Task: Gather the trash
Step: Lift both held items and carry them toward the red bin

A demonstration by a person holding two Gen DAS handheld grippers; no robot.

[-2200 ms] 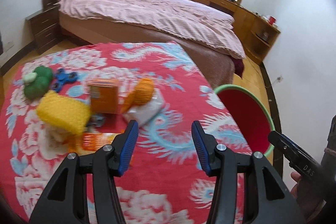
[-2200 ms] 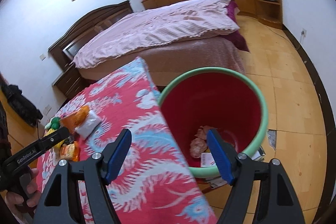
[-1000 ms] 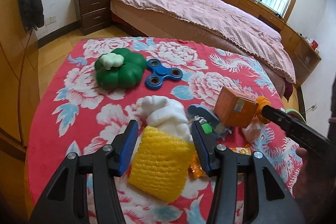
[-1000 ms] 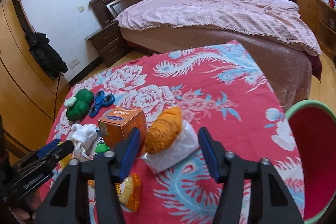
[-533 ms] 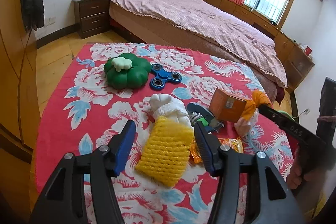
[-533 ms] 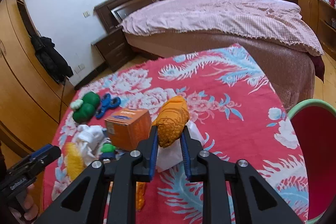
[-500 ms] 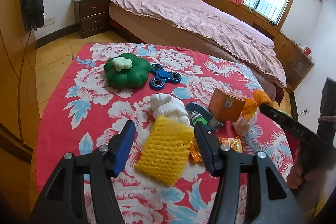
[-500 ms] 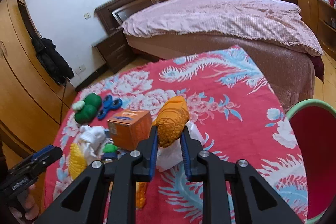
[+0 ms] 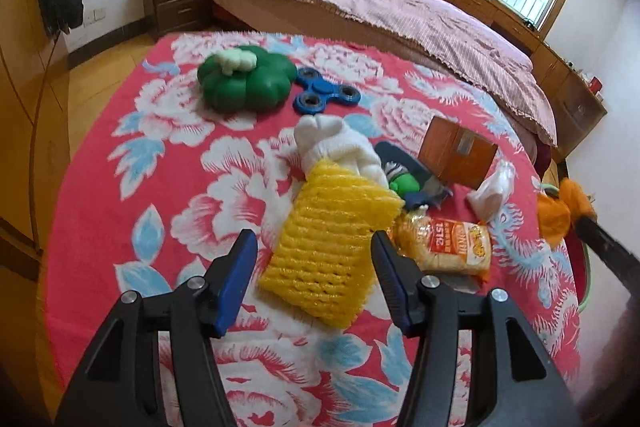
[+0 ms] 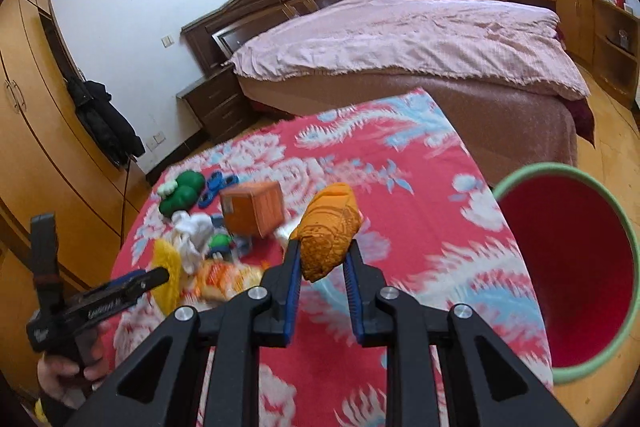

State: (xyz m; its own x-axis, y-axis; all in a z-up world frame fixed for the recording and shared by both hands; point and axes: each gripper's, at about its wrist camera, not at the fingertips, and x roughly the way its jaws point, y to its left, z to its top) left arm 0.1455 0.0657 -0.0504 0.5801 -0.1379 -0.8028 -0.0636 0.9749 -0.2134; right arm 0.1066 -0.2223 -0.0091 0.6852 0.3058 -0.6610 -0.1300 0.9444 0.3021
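Right gripper (image 10: 322, 269) is clamped on the orange crumpled wad (image 10: 328, 229), pinching its lower end so most of it stands proud above the pads; it is clear of the red floral cloth of the counter (image 10: 420, 227). The hold looks meant for carrying: the red bin with the green rim (image 10: 568, 267) sits just off the counter's right edge, mouth tilted toward the camera, so a sideways swing should put the wad over it. Judged step: transport to the bin, release not yet due. The right gripper points downward at a moderate slant, fingers side by side. Left gripper (image 9: 312, 281) is released, jaws apart on either side of the near end of the yellow foam net (image 9: 332, 243); neither pad appears to press on it. The net lies flat on the cloth, overlapping a white sock (image 9: 336, 147) behind it, with an orange snack packet (image 9: 444, 247) just beside its right edge. That straddle suggests the net is the next piece lined up. The left gripper tilts steeply down. The green toy (image 9: 244, 83), blue spinner (image 9: 326, 97) and brown box (image 9: 456, 157) lie farther back, untouched. The hand (image 10: 68, 367) holding the left gripper shows in the right wrist view.
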